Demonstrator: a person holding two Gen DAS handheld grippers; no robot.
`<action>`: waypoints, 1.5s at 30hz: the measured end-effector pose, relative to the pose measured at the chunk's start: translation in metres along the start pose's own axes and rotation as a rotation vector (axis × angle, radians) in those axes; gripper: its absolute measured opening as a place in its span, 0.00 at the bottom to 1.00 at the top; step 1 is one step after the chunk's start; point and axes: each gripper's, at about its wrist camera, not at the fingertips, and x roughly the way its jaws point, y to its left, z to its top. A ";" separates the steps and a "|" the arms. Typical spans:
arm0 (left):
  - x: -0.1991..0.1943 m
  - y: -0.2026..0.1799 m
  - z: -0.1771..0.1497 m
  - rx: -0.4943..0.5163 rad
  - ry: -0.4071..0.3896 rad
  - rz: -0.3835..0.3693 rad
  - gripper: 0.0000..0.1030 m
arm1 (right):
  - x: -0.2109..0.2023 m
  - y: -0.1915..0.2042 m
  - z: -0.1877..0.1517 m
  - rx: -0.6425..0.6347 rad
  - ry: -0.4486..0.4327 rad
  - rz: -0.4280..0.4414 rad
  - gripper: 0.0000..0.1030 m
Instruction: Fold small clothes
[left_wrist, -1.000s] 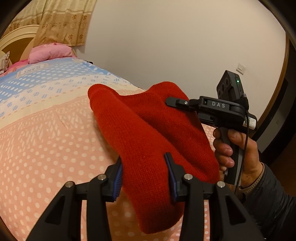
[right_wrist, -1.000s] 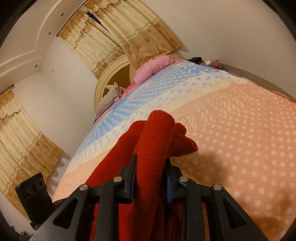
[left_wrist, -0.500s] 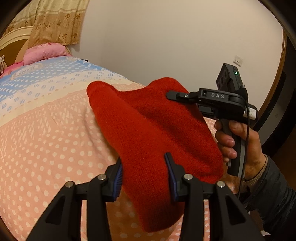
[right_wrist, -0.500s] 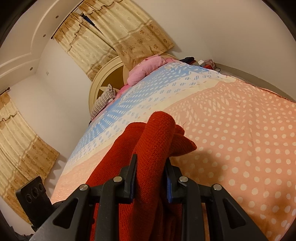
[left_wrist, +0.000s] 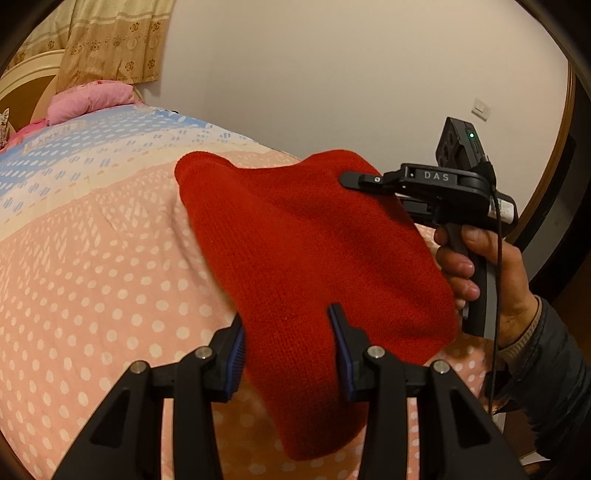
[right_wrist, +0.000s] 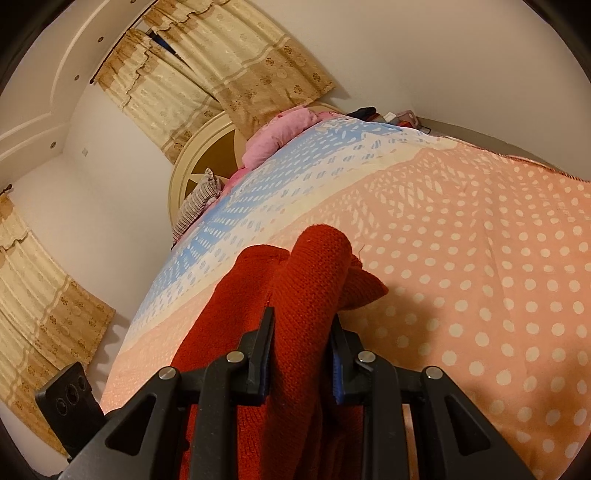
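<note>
Red knit garment (left_wrist: 317, 251) hangs in the middle of both views, held up over the bed between the two grippers, its lower fold drooping toward the bottom of the left wrist frame. Beneath it the bed (left_wrist: 92, 280) fills the left and lower parts of that frame, spread with a quilt that is peach with white dots near the camera, then cream, then pale blue with white dashes farther off. Plain cream walls (left_wrist: 332, 74) rise behind, and tan curtains (right_wrist: 236, 70) with a small flower print hang at upper left and at the left edge of the right wrist view. A rounded cream headboard (right_wrist: 195, 162) stands at the far end of the bed, with a pink pillow (right_wrist: 277, 136) and a striped cushion (right_wrist: 195, 206) against it.

The garment is thick, ribbed wool, bunched into soft rounded folds. The left gripper (left_wrist: 288, 354), black with blue pads, has its jaws closed on a broad fold of it. The right gripper (right_wrist: 301, 350) has its jaws closed narrowly on a thinner bunched ridge of it. A hand (left_wrist: 487, 280) in a dark sleeve grips the right gripper's handle at the right of the left wrist frame. A white wall switch (left_wrist: 482, 109) sits at upper right.
</note>
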 end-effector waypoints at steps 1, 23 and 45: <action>0.001 0.002 -0.002 -0.006 0.004 0.007 0.46 | 0.000 -0.001 -0.001 0.004 0.000 -0.005 0.25; -0.022 0.009 -0.007 -0.022 -0.038 0.074 0.79 | 0.015 -0.029 -0.012 0.095 0.072 -0.054 0.28; -0.015 0.031 -0.003 -0.081 -0.075 0.230 0.98 | -0.004 0.040 -0.056 -0.105 0.130 -0.060 0.48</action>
